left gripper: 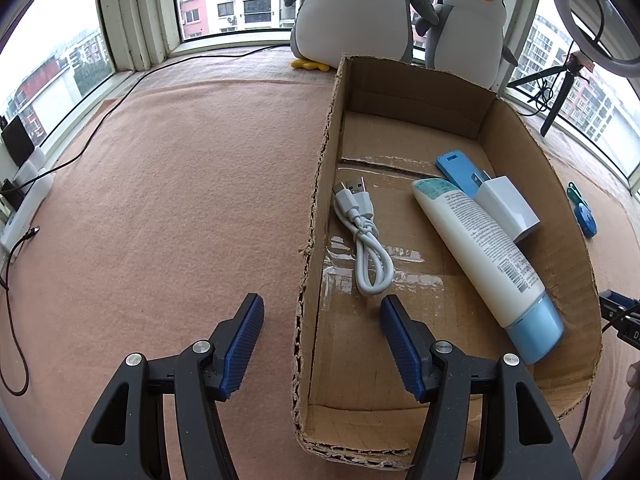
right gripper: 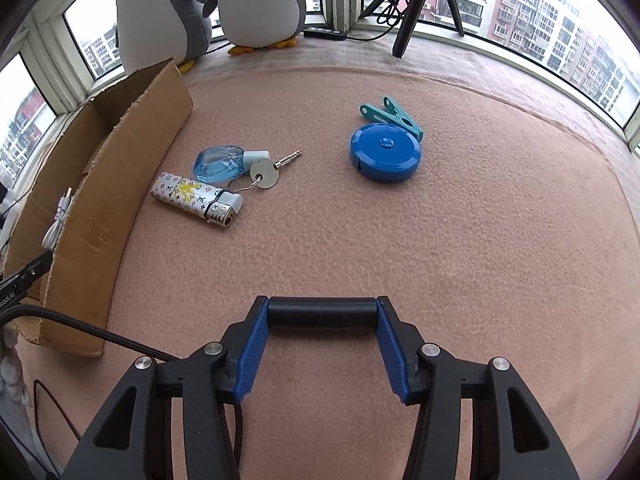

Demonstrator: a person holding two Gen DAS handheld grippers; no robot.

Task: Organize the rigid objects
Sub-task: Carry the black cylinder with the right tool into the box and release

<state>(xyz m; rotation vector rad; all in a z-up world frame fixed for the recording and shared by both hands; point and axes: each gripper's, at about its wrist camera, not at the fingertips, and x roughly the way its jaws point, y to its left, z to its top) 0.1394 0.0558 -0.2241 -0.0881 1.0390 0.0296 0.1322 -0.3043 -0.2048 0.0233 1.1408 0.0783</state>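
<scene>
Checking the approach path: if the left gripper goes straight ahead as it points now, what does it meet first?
Probably the cardboard box: its left wall runs between the open fingers of the left gripper. Depth is unclear.

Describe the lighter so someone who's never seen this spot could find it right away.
Start at the open cardboard box on the pink cloth. Just right of its wall, three small items cluster. The lighter is nearest the camera: a white patterned bar with a silver metal end, unlike the clear blue bottle and the key behind it.

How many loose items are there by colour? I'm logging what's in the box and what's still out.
Blue or teal: 4, flat tag, bottle, tape measure, clothespin
White: 4, cable, charger, tube, lighter
Silver: 1, key
Black: 1, cylinder
Total: 10
</scene>
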